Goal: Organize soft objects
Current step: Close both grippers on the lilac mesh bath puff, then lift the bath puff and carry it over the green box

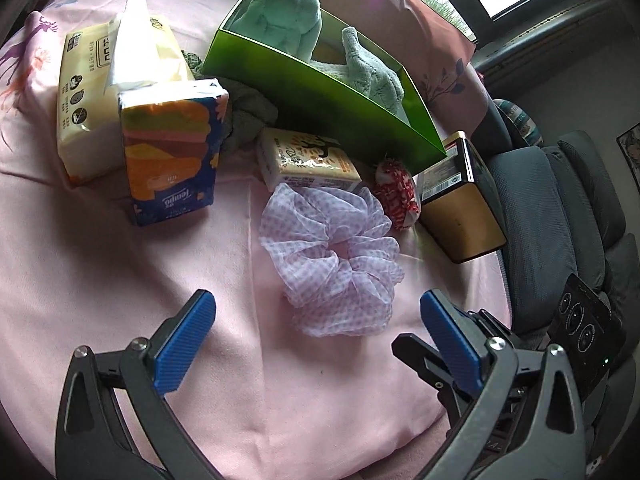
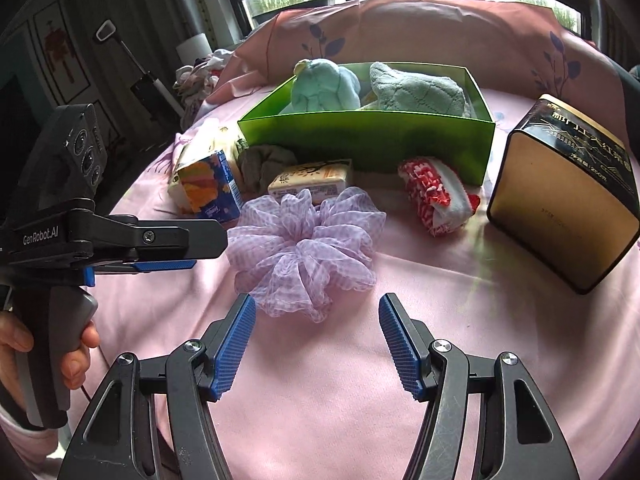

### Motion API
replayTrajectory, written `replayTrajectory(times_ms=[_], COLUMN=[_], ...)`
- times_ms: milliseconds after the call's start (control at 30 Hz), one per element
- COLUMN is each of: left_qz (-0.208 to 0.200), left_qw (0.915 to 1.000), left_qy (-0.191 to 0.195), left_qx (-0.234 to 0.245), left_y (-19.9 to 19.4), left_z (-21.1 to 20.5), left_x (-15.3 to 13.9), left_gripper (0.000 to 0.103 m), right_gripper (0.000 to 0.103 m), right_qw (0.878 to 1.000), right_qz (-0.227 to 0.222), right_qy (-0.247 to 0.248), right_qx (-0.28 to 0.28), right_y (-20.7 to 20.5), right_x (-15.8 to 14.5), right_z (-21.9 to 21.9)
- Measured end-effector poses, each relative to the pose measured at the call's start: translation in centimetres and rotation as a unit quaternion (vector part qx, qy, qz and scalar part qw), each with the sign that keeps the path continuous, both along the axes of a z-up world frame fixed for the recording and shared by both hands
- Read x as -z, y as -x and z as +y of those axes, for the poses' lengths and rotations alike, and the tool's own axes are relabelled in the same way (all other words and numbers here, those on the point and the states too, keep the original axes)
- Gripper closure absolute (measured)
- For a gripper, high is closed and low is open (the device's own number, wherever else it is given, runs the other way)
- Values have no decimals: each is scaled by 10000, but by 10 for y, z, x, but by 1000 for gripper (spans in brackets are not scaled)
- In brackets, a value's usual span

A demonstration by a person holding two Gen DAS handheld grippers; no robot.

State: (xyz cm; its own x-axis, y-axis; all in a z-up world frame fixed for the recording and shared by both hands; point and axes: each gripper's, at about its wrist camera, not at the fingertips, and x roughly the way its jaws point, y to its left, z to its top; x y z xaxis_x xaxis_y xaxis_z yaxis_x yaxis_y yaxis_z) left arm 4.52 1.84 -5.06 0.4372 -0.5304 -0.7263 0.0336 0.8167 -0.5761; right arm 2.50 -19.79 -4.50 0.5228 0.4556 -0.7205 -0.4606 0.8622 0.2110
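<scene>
A lilac checked scrunchie (image 1: 334, 264) lies on the pink bedsheet (image 1: 120, 280); it also shows in the right wrist view (image 2: 306, 248). My left gripper (image 1: 318, 308) is open, just short of it. My right gripper (image 2: 318, 312) is open, just in front of it. The left gripper also shows at the left of the right wrist view (image 2: 168, 252). A green box (image 2: 368, 140) behind holds a mint plush toy (image 2: 324, 86) and a green cloth (image 2: 416, 88). A red-and-white sock (image 2: 436, 196) lies before the box. A grey cloth (image 2: 264, 164) lies left of it.
A gold-and-black tin (image 2: 568, 204) stands at the right. Two tissue packs (image 1: 172, 152) (image 1: 100, 92) and a small packet (image 1: 308, 160) sit at the left. A pink pillow (image 2: 440, 32) lies behind the box. A grey chair (image 1: 560, 208) stands beside the bed.
</scene>
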Motion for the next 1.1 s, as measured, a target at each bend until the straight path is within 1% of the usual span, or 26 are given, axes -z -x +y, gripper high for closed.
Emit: replayTrajectory(times_ms=[200, 267, 333, 400, 433, 467, 533, 600, 667, 700, 767, 800, 833, 867, 900, 1000, 1100], left_qz=[-135, -164, -217, -222, -195, -170, -146, -67, 20, 42, 106, 130, 134, 130, 109, 12, -143], left_qw=[9998, 9996, 9993, 9991, 9992, 9992, 9992, 9993, 9994, 9995, 9996, 9996, 9996, 9996, 9996, 9996, 9993], left_qy=[6, -57, -131, -97, -69, -48, -58, 1, 92, 82, 68, 102, 132, 132, 96, 52, -6], left_qx=[173, 244, 274, 347, 345, 349, 359, 357, 328, 302, 233, 211, 210, 230, 245, 288, 334], left_y=[-21, -26, -31, -36, -37, -39, -40, -41, -42, -43, -43, -43, -42, -42, -41, -36, -28], left_z=[-14, -18, -21, -24, -25, -25, -26, -25, -23, -22, -19, -18, -17, -17, -17, -19, -20], left_x=[4, 5, 5, 7, 8, 10, 14, 19, 23, 25, 28, 29, 30, 30, 29, 23, 14], left_gripper=[2, 6, 25, 32, 39, 43, 63, 73, 79, 86, 88, 88, 91, 92, 92, 93, 93], right_gripper=[38, 38, 38, 38, 38, 38, 38, 39, 45, 51, 58, 64, 71, 74, 80, 86, 86], right_qw=[9999, 9999, 9999, 9998, 9998, 9998, 9998, 9998, 9998, 9998, 9998, 9999, 9998, 9998, 9998, 9997, 9993], right_qz=[58, 90, 75, 54, 51, 50, 79, 100, 122, 112, 102, 92, 86, 83, 58, -11, -213], right_qy=[-36, -42, -17, -11, -25, -35, -40, -22, -4, 7, 46, 31, -6, -23, 3, 32, 88], right_qx=[-85, -102, -148, -184, -204, -192, -196, -179, -180, -155, -136, -143, -165, -193, -192, -234, -289], right_y=[-19, -24, -27, -28, -30, -31, -34, -35, -36, -36, -37, -36, -36, -35, -34, -29, -19], right_x=[8, 11, 13, 14, 15, 16, 18, 21, 23, 23, 24, 23, 22, 22, 21, 18, 10], right_z=[8, 10, 13, 14, 15, 15, 16, 17, 17, 18, 20, 20, 21, 22, 23, 26, 30])
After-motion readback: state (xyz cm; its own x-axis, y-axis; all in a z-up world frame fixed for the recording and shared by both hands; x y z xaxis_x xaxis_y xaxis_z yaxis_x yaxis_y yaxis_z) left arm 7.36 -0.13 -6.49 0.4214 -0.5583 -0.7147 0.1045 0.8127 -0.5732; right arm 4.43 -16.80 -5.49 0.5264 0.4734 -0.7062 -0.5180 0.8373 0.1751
